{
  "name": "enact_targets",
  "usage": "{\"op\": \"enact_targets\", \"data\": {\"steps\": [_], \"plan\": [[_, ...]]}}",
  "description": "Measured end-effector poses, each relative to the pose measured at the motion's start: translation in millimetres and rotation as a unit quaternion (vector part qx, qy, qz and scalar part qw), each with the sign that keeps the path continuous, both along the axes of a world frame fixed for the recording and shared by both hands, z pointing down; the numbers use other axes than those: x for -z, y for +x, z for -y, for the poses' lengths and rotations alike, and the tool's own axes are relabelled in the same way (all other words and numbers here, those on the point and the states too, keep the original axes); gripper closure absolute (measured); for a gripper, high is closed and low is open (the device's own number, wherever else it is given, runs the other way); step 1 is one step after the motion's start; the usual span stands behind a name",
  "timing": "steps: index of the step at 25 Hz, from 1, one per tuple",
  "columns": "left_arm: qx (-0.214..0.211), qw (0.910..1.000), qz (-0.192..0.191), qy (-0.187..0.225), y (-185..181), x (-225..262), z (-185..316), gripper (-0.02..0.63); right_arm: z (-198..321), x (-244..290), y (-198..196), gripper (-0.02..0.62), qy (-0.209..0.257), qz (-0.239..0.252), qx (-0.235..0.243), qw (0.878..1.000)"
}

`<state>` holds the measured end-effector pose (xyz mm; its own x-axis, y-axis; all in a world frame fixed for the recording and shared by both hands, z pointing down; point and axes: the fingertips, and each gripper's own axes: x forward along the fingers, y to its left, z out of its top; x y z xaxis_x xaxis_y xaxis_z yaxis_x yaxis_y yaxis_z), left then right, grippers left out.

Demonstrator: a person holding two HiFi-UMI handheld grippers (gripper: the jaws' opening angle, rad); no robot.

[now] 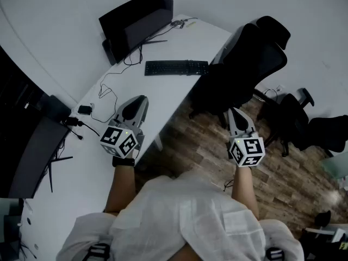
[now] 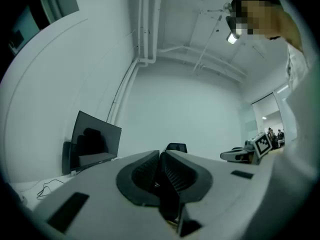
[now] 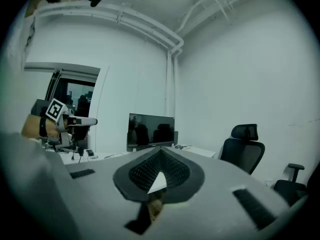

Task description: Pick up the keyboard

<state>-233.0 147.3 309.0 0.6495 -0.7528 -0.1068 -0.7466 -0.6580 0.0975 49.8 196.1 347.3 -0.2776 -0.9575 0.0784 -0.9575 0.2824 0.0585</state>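
We logged the keyboard [image 1: 176, 68] well ahead, lying crosswise. Left gripper [image 1: 139, 102] nearer than right gripper [image 1: 234, 115]; both closed, empty.

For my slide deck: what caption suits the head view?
Left gripper and right gripper, both shut and empty, short of the keyboard on the desk.

The keyboard [image 1: 176, 68] lies on the worktop [image 1: 163, 94] near its right-hand edge, in front of the monitor [image 1: 138, 20], which stands at the worktop's far end. An office chair [image 1: 244, 64] stands on the floor [image 1: 206, 140] just right of the keyboard, close to that edge. Cables [image 1: 109, 88] run from the monitor toward the near side, to a small box [image 1: 84, 110] left of the left tool [image 1: 143, 98]. That tool is over the worktop, well short of the keyboard. The right tool [image 1: 232, 111] is over the floor, near the chair. A second chair [image 1: 296, 118] stands farther right.
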Motion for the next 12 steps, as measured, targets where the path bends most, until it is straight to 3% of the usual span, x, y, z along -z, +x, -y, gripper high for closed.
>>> {"op": "enact_targets", "data": {"steps": [12], "plan": [[-0.008,0.9999,-0.001,-0.012,-6.3,-4.1,18.5,0.572,17.7,-1.3,-7.9,0.595,-0.003,0.001,0.0,1.0]]}}
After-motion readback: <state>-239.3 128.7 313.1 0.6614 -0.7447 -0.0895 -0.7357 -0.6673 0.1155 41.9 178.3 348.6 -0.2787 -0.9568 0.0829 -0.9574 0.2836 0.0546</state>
